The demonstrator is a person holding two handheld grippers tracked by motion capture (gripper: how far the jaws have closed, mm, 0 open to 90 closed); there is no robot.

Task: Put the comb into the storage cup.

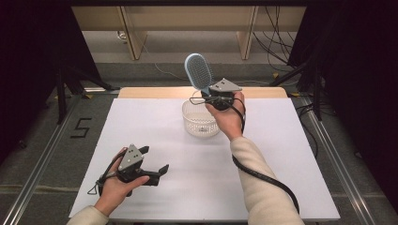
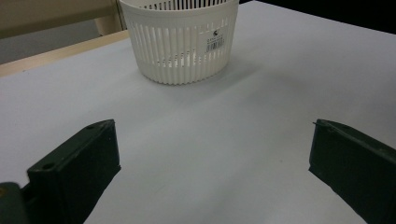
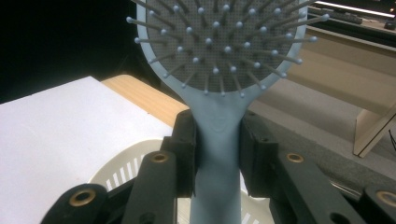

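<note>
A light blue hairbrush point(image 1: 199, 71) is held up in the air by its handle, head uppermost, above the far side of a white slotted basket point(image 1: 199, 123). My right gripper point(image 1: 210, 96) is shut on the handle; in the right gripper view the jaws clamp the hairbrush point(image 3: 217, 121) with its bristles facing the camera and the basket rim point(image 3: 122, 164) below. My left gripper point(image 1: 155, 160) rests low over the near left of the white table point(image 1: 155, 126), open and holding nothing. The left gripper view has its fingers point(image 2: 77, 163) spread wide apart, the basket point(image 2: 180, 42) ahead.
The white sheet ends in a wooden strip point(image 1: 155, 92) along the table's far edge. Metal rails point(image 1: 44, 154) run along both sides on the floor. Wooden furniture legs point(image 1: 135, 37) stand behind the table.
</note>
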